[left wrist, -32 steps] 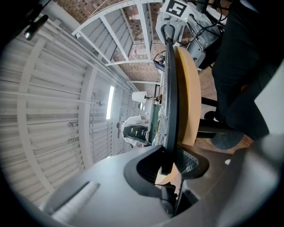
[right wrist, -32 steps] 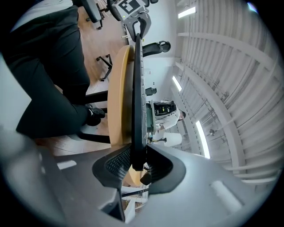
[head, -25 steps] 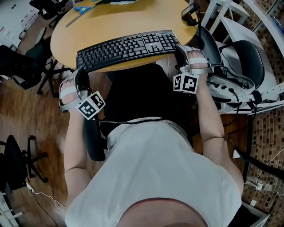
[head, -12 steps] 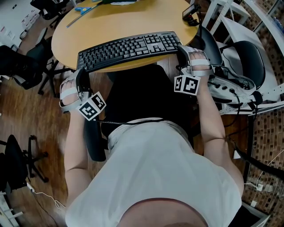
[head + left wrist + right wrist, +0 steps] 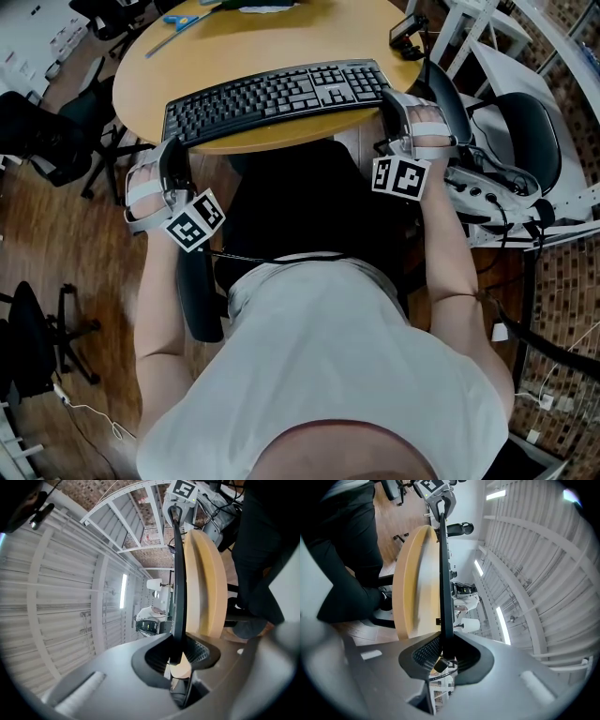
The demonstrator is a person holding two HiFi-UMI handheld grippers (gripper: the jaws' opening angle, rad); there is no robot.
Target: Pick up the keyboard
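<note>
Round wooden desk (image 5: 253, 47) has the black keyboard (image 5: 272, 98) at its near edge. Left claw (image 5: 180, 656) pinches its left end, right claw (image 5: 443, 654) its right end. Raise both ends together, level, with firm grip pressure.

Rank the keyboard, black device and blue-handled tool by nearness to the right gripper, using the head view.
1. keyboard, right end held in the right gripper
2. black device, far right edge of the table
3. blue-handled tool, table's far left
</note>
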